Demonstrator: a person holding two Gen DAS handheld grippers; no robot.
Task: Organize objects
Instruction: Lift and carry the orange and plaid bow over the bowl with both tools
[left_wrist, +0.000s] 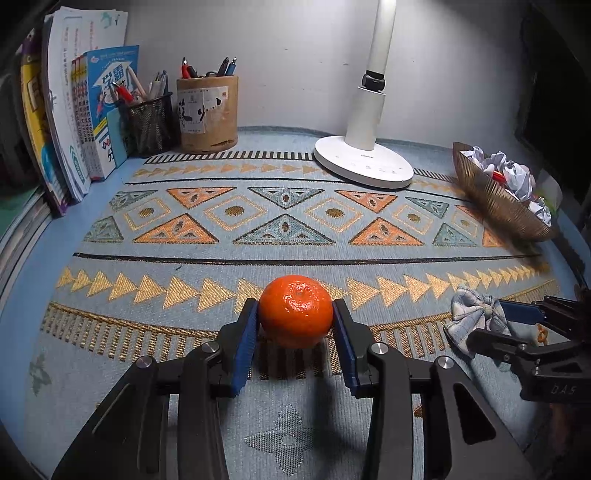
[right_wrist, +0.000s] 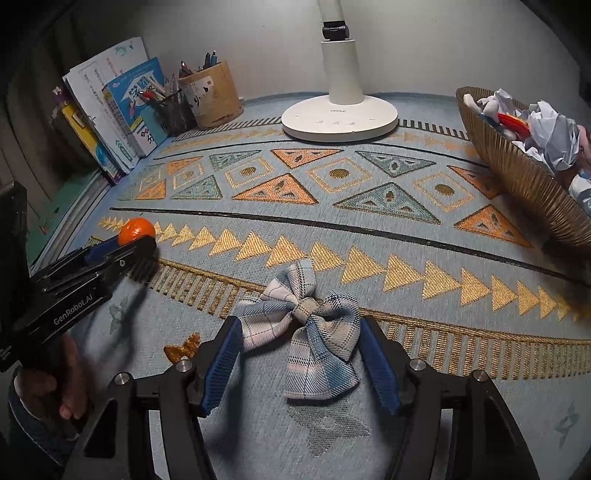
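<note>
An orange tangerine (left_wrist: 295, 315) rests on the patterned mat, and my left gripper (left_wrist: 295, 317) is closed on it with both blue pads touching its sides. It also shows in the right wrist view (right_wrist: 136, 229), where the left gripper (right_wrist: 133, 245) comes in from the left. A blue-and-white plaid bow (right_wrist: 304, 325) lies on the mat between the jaws of my right gripper (right_wrist: 301, 332), which is open around it, pads close to its ends. In the left wrist view the bow (left_wrist: 476, 308) and the right gripper (left_wrist: 491, 325) sit at the right edge.
A ribbed brown bowl (left_wrist: 495, 199) with crumpled paper stands at the right, also in the right wrist view (right_wrist: 532, 181). A white lamp base (left_wrist: 364, 164) stands at the back. A wooden pen cup (left_wrist: 207, 110), a mesh pen cup (left_wrist: 149, 123) and upright books (left_wrist: 74, 122) line the back left.
</note>
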